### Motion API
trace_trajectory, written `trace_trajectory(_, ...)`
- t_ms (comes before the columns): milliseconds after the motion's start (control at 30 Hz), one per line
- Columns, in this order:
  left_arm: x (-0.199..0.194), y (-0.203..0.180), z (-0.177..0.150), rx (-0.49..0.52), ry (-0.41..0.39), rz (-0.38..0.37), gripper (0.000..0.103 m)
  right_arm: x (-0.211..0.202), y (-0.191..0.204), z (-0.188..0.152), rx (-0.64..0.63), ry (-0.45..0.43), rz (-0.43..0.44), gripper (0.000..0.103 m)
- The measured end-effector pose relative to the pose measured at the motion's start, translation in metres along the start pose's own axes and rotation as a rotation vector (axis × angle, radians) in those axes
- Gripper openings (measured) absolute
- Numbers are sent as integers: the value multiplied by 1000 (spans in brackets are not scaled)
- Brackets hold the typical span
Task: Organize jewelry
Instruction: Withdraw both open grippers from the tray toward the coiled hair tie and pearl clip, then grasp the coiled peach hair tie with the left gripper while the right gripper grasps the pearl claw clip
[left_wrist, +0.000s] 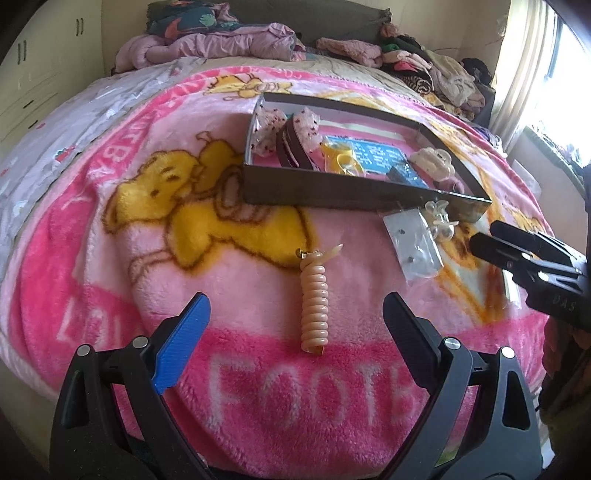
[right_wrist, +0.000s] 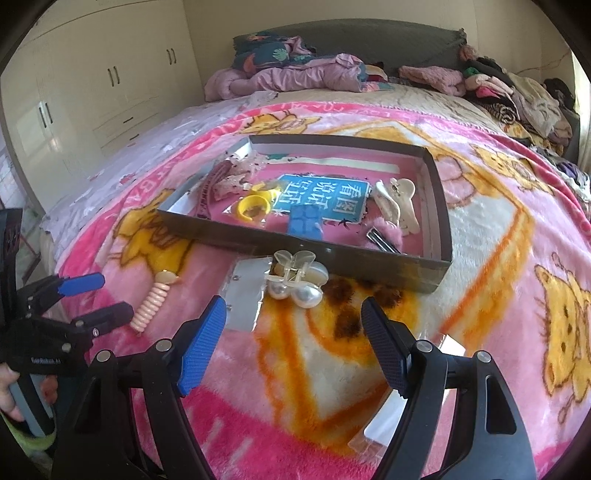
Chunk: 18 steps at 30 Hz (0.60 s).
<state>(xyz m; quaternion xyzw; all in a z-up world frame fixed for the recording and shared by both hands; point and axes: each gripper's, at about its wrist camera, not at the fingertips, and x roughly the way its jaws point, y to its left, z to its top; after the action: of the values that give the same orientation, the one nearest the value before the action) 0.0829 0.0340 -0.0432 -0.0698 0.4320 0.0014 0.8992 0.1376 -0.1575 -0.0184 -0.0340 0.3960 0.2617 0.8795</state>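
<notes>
Both grippers gaping, empty: left gripper (left_wrist: 297, 314), right gripper (right_wrist: 293, 317). Centre spiral hair tie (left_wrist: 314, 302) between pads (soft blanket (left_wrist: 229, 398)); lift into box (left_wrist: 332, 194), upper centre.

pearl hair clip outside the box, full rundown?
The pearl hair clip is a translucent cream claw clip, plastic-looking, with two large glossy pearls on its near side and a small metal spring. It lies on the blanket just outside the box's front wall, resting partly on a clear packet. Neither gripper touches it.
</notes>
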Motion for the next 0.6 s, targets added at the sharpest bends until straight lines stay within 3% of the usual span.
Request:
trace_trajectory(67, 4, -2, 0, 4, 7, -6, 80, 5, -2, 2, 5, -1, -5, 73)
trace_trajectory(133, 8, -3, 1, 10, 18, -10, 69, 12, -1, 4, 5, 3, -9, 72)
trace_trajectory(300, 17, -4, 2, 16, 44, -24, 50, 27, -1, 9, 10, 20, -14, 64)
trace_trajectory(467, 21, -5, 0, 22, 57, -29, 46, 45, -8, 9, 51, 59, -9, 53)
trace_trajectory(600, 24, -6, 0, 29, 70, -34, 38, 54, -10, 8, 65, 75, 14, 46)
